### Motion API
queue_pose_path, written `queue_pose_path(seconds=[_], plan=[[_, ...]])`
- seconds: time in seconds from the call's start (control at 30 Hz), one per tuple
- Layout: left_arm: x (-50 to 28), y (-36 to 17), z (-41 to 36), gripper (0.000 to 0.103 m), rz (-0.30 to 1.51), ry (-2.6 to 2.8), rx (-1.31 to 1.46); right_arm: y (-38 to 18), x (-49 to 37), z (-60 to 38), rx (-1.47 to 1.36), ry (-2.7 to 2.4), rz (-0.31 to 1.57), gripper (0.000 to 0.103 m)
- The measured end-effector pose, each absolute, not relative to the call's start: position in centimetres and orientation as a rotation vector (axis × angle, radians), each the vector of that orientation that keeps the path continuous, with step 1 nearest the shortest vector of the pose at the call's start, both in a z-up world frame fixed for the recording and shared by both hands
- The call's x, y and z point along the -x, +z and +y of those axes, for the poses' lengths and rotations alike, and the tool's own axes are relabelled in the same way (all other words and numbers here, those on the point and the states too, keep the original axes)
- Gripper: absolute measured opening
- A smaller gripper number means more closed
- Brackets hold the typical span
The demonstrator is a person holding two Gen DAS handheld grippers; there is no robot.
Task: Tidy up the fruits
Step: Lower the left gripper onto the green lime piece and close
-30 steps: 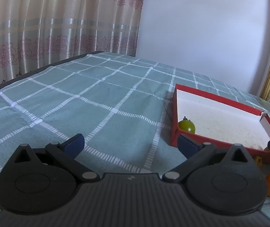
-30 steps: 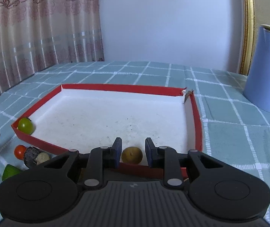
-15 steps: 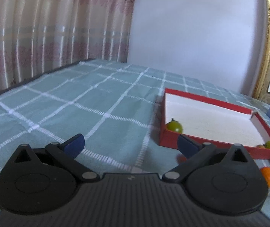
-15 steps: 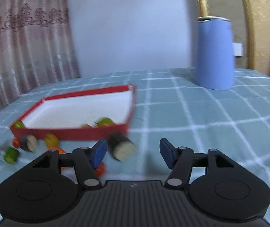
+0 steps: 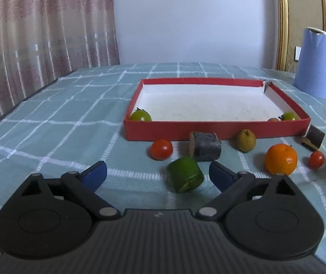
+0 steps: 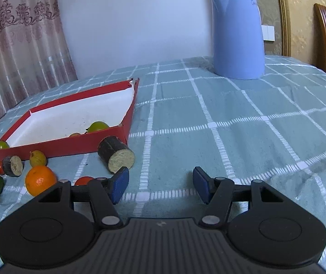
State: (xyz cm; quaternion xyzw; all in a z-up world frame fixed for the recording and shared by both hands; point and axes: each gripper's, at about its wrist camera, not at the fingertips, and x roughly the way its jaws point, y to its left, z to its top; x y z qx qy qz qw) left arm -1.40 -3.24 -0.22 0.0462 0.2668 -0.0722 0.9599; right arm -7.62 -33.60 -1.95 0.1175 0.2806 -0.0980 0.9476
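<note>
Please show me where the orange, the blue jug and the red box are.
orange [image 5: 280, 159], left wrist view, middle of its peel
blue jug [image 6: 237, 36], right wrist view, middle of its body
red box [image 5: 215, 129], left wrist view, near outer wall

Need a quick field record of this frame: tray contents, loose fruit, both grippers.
tray: red tray, white inside, on the checked cloth
in tray: two green tomatoes, one small brownish fruit
loose in front: red tomato, orange, green cut piece, two dark cut pieces
left gripper: closing, green cut piece between fingers, untouched
right gripper: open, empty
background: blue kettle
</note>
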Motion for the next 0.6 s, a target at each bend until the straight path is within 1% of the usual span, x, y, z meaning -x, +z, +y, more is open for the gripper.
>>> queue_pose_path(seconds=[0.2,0.33,0.43,0.6], plan=[[0.2,-0.6,-4.7,0.095,0.590,-0.115,-0.150,-2.0,7.5,-33.6,-0.244,-0.195,0.576,0.062],[-0.6,-0.9,-5.1,0.092,0.621,-0.099,-0.160,-2.0,7.5,-33.9,-0.264,-0.187,0.572,0.063],[-1.1,-1.1,-5.1,0.087,0.643,-0.092,-0.156,-2.1,7.6,-34.0,-0.273,-0.177,0.571,0.065],[-1.3,-1.1,-5.6,0.082,0.640,-0.090,-0.172,-2.1,7.4,-33.9,-0.263,-0.180,0.577,0.066]])
